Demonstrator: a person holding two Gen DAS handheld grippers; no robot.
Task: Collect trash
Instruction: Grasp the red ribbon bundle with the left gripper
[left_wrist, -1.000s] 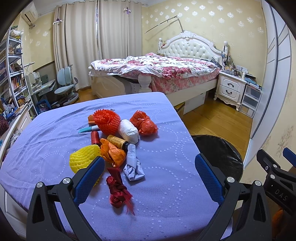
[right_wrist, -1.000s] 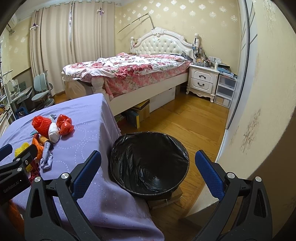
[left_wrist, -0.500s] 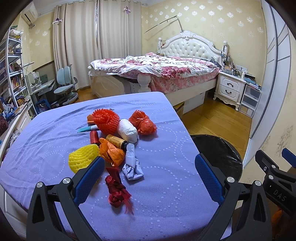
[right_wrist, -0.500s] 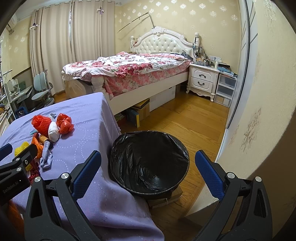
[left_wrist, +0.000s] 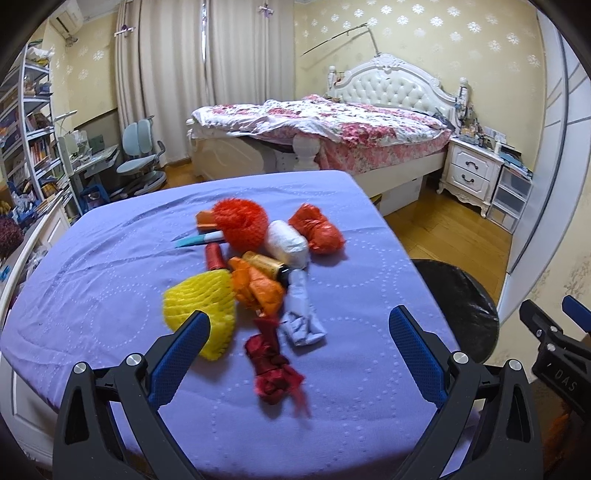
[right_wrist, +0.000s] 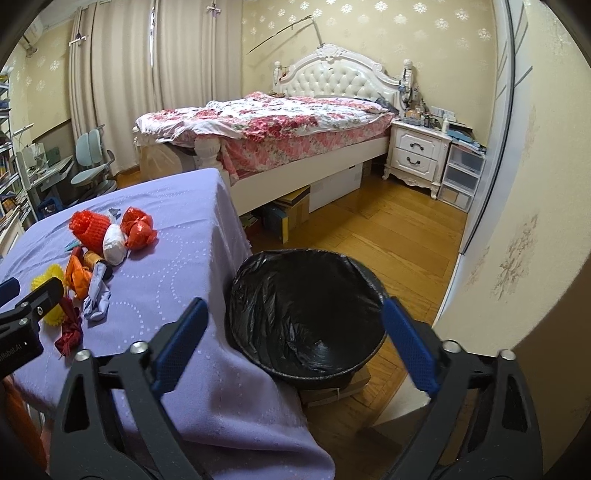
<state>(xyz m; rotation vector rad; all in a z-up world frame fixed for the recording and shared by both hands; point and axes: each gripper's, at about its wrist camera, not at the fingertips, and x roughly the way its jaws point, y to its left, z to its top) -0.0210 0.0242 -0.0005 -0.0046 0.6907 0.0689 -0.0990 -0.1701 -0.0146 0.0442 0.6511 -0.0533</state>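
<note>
With the left gripper (left_wrist: 297, 332) wide open and empty and the right gripper's (right_wrist: 291, 332) empty jaws closing, the red wrapper (left_wrist: 275, 373) could be pushed off the surface (left_wrist: 110, 280), missing the bin (right_wrist: 306, 314).

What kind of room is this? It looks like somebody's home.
A lived-in bedroom, most likely. There's a bed with a floral quilt, a white nightstand beside it, and a desk chair by the curtains.
</note>
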